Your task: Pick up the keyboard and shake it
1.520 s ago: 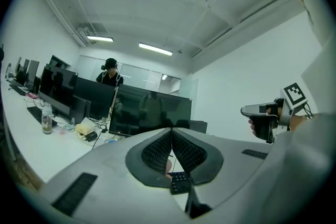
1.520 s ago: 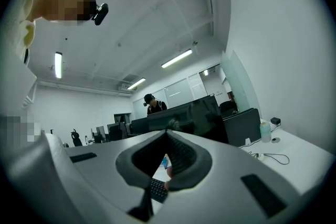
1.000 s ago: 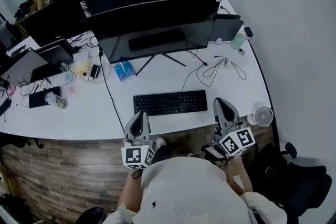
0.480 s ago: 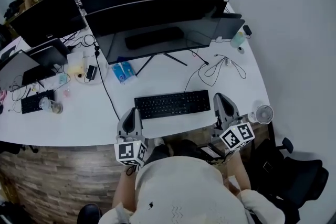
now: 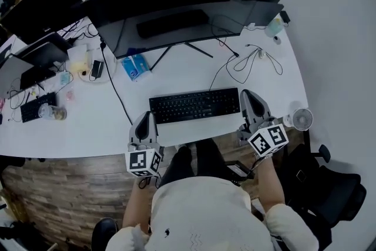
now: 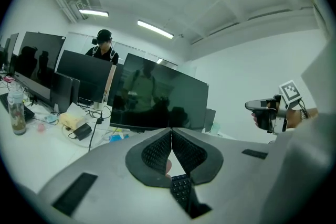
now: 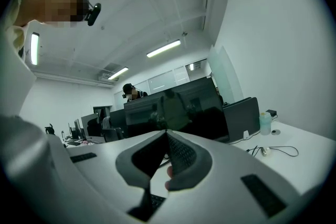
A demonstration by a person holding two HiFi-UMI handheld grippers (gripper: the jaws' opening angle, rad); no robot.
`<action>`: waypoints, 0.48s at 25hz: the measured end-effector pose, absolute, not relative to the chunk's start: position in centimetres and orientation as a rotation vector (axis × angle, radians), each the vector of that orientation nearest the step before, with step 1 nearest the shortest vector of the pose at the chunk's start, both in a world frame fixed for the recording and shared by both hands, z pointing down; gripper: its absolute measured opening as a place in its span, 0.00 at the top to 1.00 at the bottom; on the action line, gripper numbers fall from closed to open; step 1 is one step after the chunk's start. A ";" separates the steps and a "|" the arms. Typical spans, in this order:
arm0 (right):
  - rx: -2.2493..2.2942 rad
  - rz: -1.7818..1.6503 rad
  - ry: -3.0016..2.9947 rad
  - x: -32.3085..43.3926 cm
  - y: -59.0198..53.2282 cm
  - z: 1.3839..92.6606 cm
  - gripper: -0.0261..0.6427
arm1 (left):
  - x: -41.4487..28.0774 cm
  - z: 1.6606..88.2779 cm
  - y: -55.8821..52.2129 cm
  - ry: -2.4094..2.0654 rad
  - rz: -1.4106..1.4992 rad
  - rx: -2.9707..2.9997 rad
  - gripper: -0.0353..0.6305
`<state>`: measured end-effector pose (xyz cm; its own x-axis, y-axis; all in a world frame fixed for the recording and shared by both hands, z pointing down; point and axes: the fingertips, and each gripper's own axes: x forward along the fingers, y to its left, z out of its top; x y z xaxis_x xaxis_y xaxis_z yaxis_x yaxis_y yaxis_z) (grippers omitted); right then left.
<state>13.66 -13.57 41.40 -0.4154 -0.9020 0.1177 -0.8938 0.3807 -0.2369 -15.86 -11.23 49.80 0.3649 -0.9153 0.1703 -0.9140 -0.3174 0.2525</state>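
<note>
Between the left tool (image 5: 145, 121) and right tool (image 5: 251, 98), both pressed together, the slim black keyboard (image 5: 194, 105) lies flat.

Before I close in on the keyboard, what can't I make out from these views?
1. Head view: whether the left gripper or right gripper touches the keyboard; seen from above, contact cannot be told.
2. Both gripper views: only a sliver of keys shows below the shut jaws; each gripper's own body hides the rest.
3. Head view: key legends, too small.
</note>
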 end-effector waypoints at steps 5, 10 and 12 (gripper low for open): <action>-1.721 -0.481 2.562 14.9 -15.0 44.4 0.96 | -16.3 52.2 -12.2 -1.642 0.036 2.269 0.92; -1.773 -0.571 2.567 16.6 -15.6 48.0 0.96 | -16.3 55.4 -12.9 -1.667 0.103 2.207 0.92; -1.788 -0.601 2.567 17.2 -15.8 49.3 0.96 | -16.3 56.3 -13.1 -1.673 0.128 2.191 0.92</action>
